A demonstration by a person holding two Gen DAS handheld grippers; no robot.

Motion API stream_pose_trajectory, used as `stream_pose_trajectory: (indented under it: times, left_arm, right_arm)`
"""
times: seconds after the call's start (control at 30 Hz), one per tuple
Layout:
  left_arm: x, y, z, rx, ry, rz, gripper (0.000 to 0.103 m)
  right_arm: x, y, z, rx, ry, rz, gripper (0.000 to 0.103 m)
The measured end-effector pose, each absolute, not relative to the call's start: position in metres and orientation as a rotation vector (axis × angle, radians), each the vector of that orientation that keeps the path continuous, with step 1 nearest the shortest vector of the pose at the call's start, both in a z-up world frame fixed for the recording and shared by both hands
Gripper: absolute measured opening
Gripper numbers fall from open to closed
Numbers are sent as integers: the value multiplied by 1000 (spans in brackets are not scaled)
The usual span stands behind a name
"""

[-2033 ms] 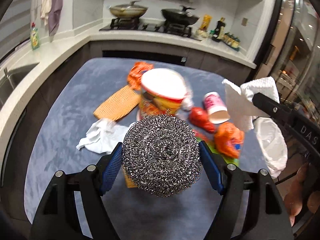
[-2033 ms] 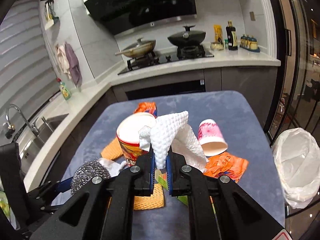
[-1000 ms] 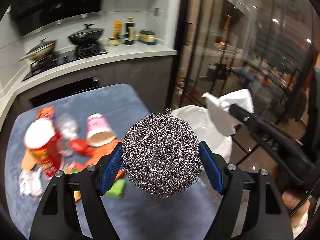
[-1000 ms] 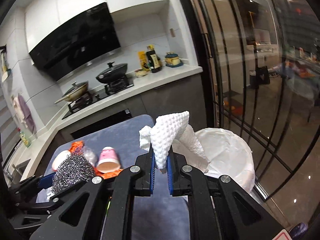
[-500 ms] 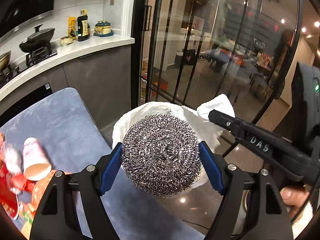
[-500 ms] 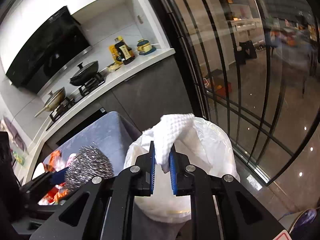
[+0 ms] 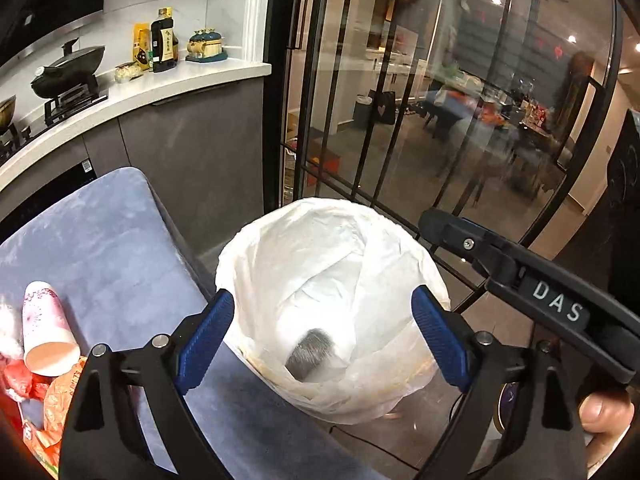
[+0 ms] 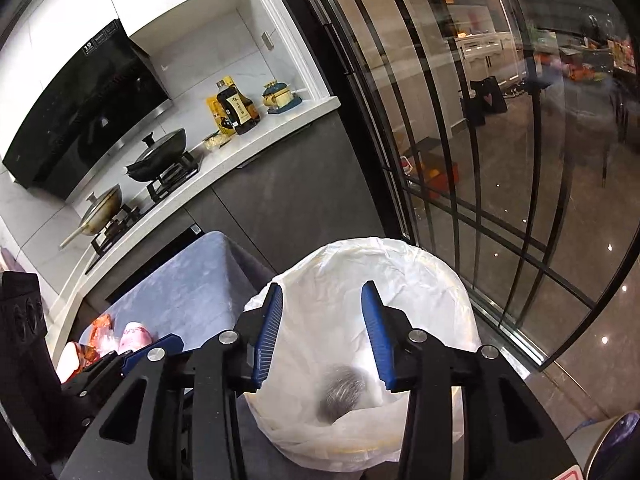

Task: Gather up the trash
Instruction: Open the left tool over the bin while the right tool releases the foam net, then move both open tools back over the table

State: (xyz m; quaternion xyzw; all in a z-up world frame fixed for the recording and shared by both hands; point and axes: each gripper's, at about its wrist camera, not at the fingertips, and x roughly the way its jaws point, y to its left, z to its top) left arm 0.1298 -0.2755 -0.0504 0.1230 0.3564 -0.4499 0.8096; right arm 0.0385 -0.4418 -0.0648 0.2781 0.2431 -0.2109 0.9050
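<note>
A: Where's our scrubber [image 7: 310, 354]?

B: Down in the white bin bag [image 7: 320, 236], 1 grey blur beside pale crumpled stuff. We hang over the bin mouth so trash drops in.

A: Grippers?

B: 2. Our left gripper [image 7: 322, 334] and right gripper [image 8: 322, 336] are both opening, nothing between them. 1 pink cup [image 7: 44, 330] waits on the table [image 7: 116, 248].

The steel scourer [image 7: 310, 354] has left the left hand-held gripper [image 7: 322, 330] and lies blurred inside the white bin bag [image 7: 256, 256]. The right hand-held gripper [image 8: 322, 334] no longer pinches the white cloth; both sets of jaws are opening, empty.
</note>
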Motion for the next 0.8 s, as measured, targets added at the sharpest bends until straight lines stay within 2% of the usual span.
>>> stream_pose_trajectory:
  times: [0.6,0.8]
  left_arm:
    - [136,-188,-8,169,674,-797,90]
    - [142,-126,3,121,670,-690,91]
  right_arm:
    - [38,-371,-22,504,440,-370,61]
    - [46,-329,-6,452,431,-321,62]
